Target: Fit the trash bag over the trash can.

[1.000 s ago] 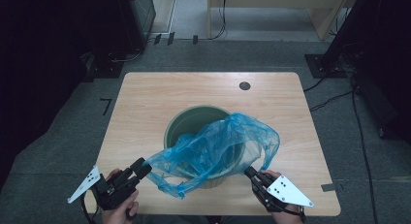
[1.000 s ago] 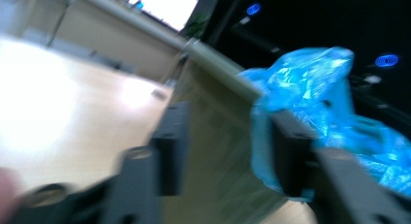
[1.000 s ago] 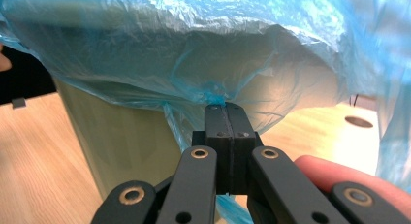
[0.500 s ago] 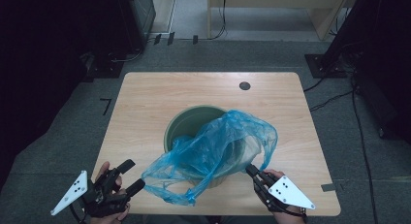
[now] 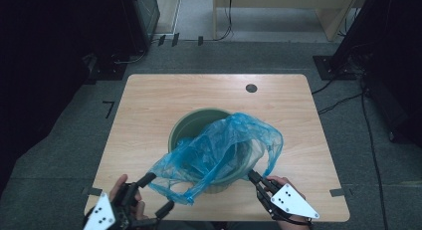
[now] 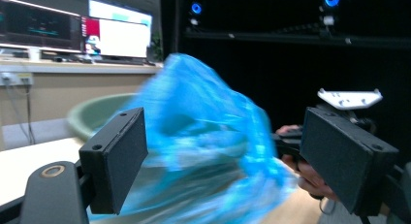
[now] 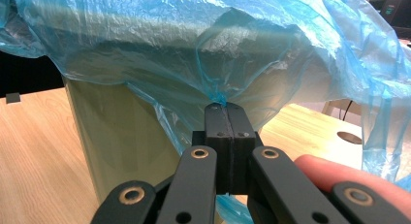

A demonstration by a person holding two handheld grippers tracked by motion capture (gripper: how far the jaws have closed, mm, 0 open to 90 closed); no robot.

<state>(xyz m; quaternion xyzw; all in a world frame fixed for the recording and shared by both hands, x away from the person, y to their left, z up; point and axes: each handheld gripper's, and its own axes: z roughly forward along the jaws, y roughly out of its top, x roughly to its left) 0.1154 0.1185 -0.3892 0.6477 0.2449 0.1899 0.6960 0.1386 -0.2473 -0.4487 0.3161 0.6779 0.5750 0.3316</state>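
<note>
Counting the items in the high view gives one green bin (image 5: 199,121), one blue plastic bag (image 5: 224,148), one wooden table (image 5: 149,105) and two grippers.

The bin stands upright at the centre of the frame, on the near half of the table. The bag is draped over the bin's rim; most of its film covers the right and lower part of the opening, and one loose flap hangs past the rim toward the lower left of the frame.

The right gripper (image 5: 253,176), at the lower right of the frame, has its jaws closed together on a gathered pinch of the bag. In the right gripper view this gripper (image 7: 226,106) shows at lower centre, with the film bunched to a point between the two pads and the bin wall directly behind.

The left gripper (image 5: 157,194), at the lower left of the frame, has its jaws apart; they have just been opening, and neither pad presses on the film. In the left gripper view the bag (image 6: 208,146) shows between and beyond the two spread jaws, blurred.

One round dark hole (image 5: 251,88) sits in the tabletop at the upper right of centre.
</note>
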